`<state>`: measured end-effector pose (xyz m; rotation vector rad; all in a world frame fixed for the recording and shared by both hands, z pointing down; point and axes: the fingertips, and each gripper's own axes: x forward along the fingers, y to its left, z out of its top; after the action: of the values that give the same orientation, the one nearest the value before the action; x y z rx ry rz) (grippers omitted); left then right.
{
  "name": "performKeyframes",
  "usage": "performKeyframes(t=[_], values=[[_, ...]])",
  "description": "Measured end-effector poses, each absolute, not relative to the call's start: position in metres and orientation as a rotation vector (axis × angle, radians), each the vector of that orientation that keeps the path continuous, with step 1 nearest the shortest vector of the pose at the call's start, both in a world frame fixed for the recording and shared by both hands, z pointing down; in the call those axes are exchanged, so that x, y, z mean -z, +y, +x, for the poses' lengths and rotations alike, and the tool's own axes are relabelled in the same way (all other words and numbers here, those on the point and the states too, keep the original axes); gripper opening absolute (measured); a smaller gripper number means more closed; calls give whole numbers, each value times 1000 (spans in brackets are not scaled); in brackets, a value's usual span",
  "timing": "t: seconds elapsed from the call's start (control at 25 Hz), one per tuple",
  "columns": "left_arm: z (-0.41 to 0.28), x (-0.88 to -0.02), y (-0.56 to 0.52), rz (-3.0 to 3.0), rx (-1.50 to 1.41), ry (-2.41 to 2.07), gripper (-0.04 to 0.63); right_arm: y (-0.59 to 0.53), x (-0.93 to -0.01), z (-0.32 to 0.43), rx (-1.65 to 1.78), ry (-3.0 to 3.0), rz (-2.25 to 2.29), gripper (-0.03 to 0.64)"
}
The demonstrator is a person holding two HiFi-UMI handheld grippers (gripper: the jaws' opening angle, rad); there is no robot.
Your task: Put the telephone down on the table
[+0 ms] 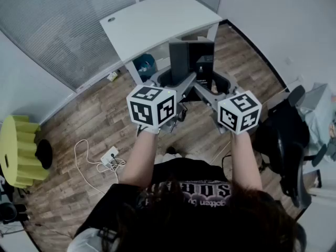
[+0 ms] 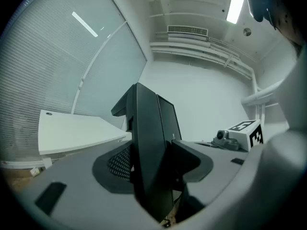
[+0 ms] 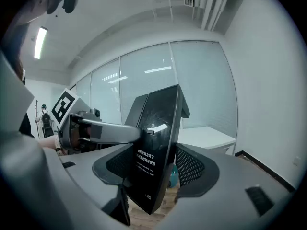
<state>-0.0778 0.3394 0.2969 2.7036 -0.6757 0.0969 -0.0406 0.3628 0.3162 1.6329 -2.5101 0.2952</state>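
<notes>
The telephone point(image 1: 190, 62) is a black, flat-sided slab held upright in the air between the two grippers. It is in front of the near edge of the white surface point(image 1: 157, 20), over the wooden floor point(image 1: 94, 125) and not yet above the top.

The right gripper view shows a glossy dark face with a few lines of white print. A thicker housing juts out behind the top.

The left gripper point(image 2: 153, 166) comes in from one side. Its fingers point(image 2: 76, 181) are spread wide and pinch the slab low down, with the meshed pads on its flat sides. The right gripper point(image 3: 153, 171) does the same from the other side, its fingers point(image 3: 240, 176) also wide apart and clamped on the lower body. Both grippers point nearly level.

The telephone looks stiff and fairly solid, probably with some weight up top from the housing, so it may want to tip. The gloss suggests it is slippery, and the face could scratch or crack if it lands hard.

The flat sides near the bottom look like the safest hold, as now. The next move needs a carry forward past the near edge and a gentle lowering onto its base before either grip loosens.
</notes>
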Motion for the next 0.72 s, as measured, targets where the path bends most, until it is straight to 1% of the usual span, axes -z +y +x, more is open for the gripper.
performKeyframes(t=[0.72], values=[[-75,-305,335,2689,-103,-661,236,357,-323,-39,-321,-2517,1627,281]])
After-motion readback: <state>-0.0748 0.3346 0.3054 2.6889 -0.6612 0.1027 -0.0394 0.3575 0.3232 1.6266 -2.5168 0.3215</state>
